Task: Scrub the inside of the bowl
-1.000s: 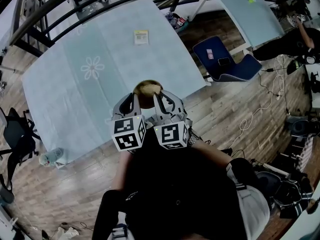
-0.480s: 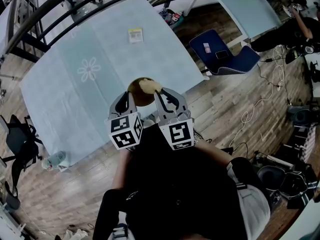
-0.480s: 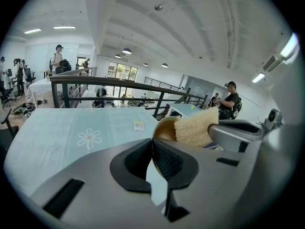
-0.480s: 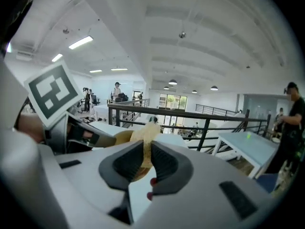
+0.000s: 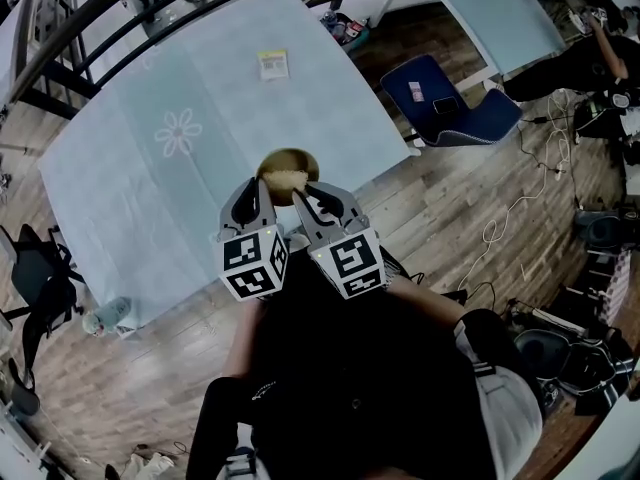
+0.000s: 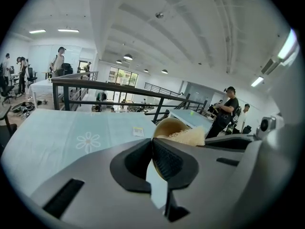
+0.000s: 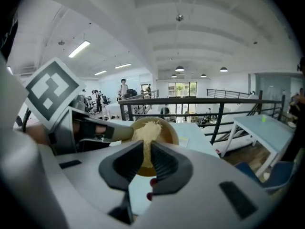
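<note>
The left gripper (image 6: 153, 147) is clamped shut on the rim of the bowl (image 6: 167, 127). The right gripper (image 7: 144, 154) is closed on the scrubber (image 7: 148, 132), which sits inside the bowl, straight ahead of the right jaws.

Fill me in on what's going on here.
A person works two hand-held tongs over a table covered in pale blue cloth. The left tongs clamp the rim of a round tan bowl, holding it tilted. The right tongs hold a pale fibrous scrubbing wad inside it, apparently mid-scrub.
</note>
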The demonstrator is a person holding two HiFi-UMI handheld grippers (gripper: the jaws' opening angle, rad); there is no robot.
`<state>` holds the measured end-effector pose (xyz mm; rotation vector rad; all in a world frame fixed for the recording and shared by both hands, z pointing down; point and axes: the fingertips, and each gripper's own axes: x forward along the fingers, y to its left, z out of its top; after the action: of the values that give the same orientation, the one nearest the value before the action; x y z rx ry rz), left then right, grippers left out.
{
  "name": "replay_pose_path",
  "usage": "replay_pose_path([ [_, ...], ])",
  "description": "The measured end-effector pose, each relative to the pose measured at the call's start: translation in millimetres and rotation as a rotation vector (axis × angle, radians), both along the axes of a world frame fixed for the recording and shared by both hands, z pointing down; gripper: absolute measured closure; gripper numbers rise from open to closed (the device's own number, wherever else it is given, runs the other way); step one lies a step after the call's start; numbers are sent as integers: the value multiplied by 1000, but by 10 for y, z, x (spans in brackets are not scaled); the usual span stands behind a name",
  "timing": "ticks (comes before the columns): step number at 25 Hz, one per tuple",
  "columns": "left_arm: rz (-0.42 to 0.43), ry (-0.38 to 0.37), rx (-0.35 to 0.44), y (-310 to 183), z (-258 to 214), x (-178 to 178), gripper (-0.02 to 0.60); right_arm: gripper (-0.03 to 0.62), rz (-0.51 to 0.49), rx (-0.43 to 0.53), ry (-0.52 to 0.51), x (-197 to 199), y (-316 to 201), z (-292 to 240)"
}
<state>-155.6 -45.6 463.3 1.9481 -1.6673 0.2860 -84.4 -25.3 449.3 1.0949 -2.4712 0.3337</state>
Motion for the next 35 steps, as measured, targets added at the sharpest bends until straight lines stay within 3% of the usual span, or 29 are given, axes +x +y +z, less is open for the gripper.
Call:
replay_pose_path([
  [7,13,-13,4,12,-11,-4,558,540,-6,129,220,124,-79,59],
  [12,-3,-13,3,8,-8,-77,558,540,7,196,269,187,-122,-10],
  [14,-13,-15,6,5,-1,-98,558,540,29,200,235,203,-140,-61],
  [16,-31,-10,8,-8,5,-129,558,540,62,160,128,207,-161,-121],
  [19,-52,1,12,-46,10,-147,558,540,96,37,-62,205,-187,-170],
  [21,-54,2,16,-68,4,-129,558,540,96,-40,-129,180,-178,-155],
  [27,-39,-5,20,-96,32,-72,558,540,31,-123,-152,23,-37,-46],
  [35,-48,-24,14,-6,54,-138,558,540,21,-151,-27,49,-46,144],
])
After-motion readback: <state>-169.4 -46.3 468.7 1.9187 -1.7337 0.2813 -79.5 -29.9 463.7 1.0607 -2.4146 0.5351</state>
